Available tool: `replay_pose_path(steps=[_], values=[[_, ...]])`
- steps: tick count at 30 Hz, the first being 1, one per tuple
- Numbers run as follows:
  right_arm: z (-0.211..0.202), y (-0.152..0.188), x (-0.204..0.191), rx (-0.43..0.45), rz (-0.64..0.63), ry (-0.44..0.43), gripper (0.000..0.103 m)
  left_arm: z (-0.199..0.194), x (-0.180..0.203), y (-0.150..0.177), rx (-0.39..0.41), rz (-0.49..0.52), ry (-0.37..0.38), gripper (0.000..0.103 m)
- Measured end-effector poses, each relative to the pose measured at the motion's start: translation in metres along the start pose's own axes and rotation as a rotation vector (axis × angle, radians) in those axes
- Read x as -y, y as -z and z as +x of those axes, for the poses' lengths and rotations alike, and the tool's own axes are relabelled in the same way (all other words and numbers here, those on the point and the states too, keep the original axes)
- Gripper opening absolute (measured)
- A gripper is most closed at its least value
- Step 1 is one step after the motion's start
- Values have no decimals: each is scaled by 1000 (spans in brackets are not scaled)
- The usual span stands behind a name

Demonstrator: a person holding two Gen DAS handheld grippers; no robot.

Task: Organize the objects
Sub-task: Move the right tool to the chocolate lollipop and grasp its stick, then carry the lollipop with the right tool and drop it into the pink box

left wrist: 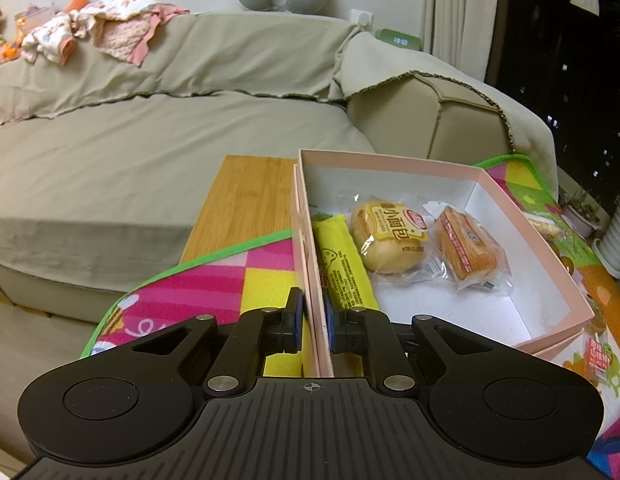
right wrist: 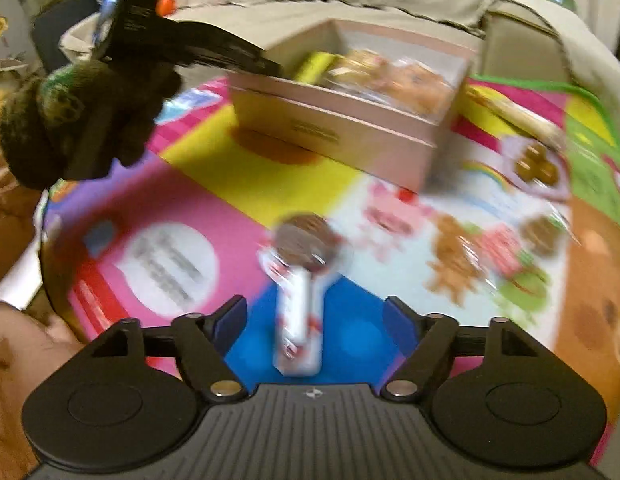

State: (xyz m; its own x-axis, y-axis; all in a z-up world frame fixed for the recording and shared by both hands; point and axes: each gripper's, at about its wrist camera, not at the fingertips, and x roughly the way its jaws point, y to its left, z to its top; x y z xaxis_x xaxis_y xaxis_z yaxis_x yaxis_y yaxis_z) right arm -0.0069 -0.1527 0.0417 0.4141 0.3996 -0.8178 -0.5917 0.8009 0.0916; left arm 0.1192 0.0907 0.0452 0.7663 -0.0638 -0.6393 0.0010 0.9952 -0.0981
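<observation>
Clamping the near wall of the pink box, the left gripper had its fingers drawn narrow on that thin card, one pad outside and one inside. Within the box, right of centre in the left wrist view, a yellow packet, a wrapped bun and an orange cake packet were already laid. In the right wrist view the right gripper was held over the play mat with its fingers spread wide and nothing gripped; a white-wrapped lollipop lay between them at lower centre, blurred. Further wrapped snacks were left at the right of the frame. The step in hand was judged to be collecting the next item. Lowering and closing on the lollipop would be called for, then carrying it to the steadied box.
</observation>
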Motion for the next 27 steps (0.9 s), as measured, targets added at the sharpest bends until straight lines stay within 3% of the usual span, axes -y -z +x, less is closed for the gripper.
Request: replay_pose_path(steps=[5,10,12,14,20,24,27], values=[[24,-9,-7,-10,2,29,80,0,0,0,1,2,0,14],[28,-12,-15,35,-1,45,79,-1,2,0,3,3,-6,13],[29,-15,-17,48,-1,59,72,-1,2,0,1,1,-3,13],[29,-17,-17,52,-12,74,54,-1,2,0,1,1,-2,14],[6,-18,-6,44,22,61,53,-2,2,0,1,-1,-1,14],[-31,-31,7,126,75,72,53,-2,1,0,1,-2,-1,14],[-64,-51,14,244,88,100,53,-2,0,0,2,-5,-1,14]])
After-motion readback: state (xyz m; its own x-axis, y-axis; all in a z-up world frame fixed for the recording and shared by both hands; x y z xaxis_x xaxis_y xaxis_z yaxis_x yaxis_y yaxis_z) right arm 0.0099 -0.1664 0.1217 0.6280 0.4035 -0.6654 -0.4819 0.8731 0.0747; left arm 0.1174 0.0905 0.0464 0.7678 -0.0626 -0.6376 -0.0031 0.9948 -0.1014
